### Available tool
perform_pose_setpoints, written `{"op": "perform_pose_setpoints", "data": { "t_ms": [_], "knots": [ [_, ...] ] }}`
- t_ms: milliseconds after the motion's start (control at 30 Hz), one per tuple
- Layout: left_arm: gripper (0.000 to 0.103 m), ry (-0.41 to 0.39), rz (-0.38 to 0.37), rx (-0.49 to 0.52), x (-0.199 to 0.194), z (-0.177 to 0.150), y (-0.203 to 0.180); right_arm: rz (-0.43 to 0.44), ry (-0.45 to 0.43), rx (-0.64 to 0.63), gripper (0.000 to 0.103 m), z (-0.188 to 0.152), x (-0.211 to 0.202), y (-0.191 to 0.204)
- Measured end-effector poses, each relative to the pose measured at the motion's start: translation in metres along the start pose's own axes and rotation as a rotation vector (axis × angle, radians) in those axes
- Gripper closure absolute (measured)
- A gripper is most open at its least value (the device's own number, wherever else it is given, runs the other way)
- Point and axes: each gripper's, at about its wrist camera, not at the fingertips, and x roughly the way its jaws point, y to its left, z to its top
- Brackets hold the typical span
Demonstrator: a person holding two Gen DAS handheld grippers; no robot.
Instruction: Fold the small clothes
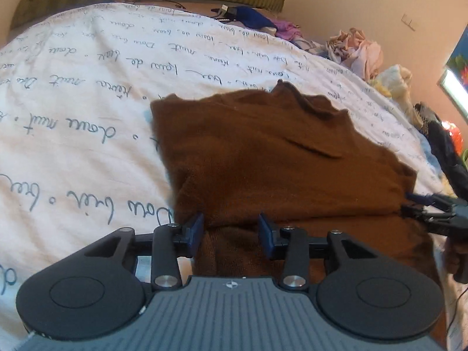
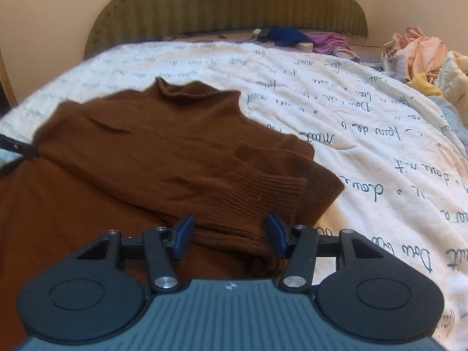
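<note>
1. Gaping wide, the left gripper (image 1: 231, 234) sits low over the near edge of the brown sweater (image 1: 263, 152), its blue pads (image 1: 195, 231) apart with knit between them but not pinched; it is released and grasps nothing.
2. The right gripper (image 2: 231, 237) is likewise spread, its pads (image 2: 183, 234) on either side of the ribbed cuff (image 2: 263, 199) of a sleeve folded across the sweater; the cloth lies loose between the fingers, not clamped.
3. The sweater lies flat on the white bedspread (image 1: 73, 117) printed with script, collar (image 2: 187, 90) toward the headboard (image 2: 228, 3), hem toward the near edge of the bed.
4. In the left view the right gripper (image 1: 433, 210) shows at the sweater's right edge, small and partly cut off by the frame; its opening cannot be read there.
5. In the right view a dark part of the left gripper pokes in at the sweater's left edge, mostly out of frame.
6. The near hem is hidden under both gripper bodies; neither hand holding them is visible.
7. Both tools point toward the headboard, tilted down at the bed.
8. A heap of pale clothes (image 2: 421, 55) sits along the bed's right edge, and blue and purple cloth (image 2: 295, 38) at the head end.
</note>
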Motion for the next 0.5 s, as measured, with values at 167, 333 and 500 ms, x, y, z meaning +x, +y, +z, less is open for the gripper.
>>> {"op": "perform_pose_setpoints", "data": {
  "t_ms": [167,333,500],
  "knots": [
    [0.025,-0.037,-0.101,-0.106,-0.048,-0.021,0.008,0.067,-0.079,0.043,0.035,-0.022,-0.055,0.007],
    [0.038,0.000,-0.132,-0.083,-0.062,-0.053,-0.005,0.141,-0.103,0.016,0.035,-0.040,-0.053,0.036],
    [0.053,0.036,0.022,0.139,-0.048,-0.088,-0.041,0.106,0.027,-0.161,0.034,-0.069,-0.027,0.082]
  ]
}}
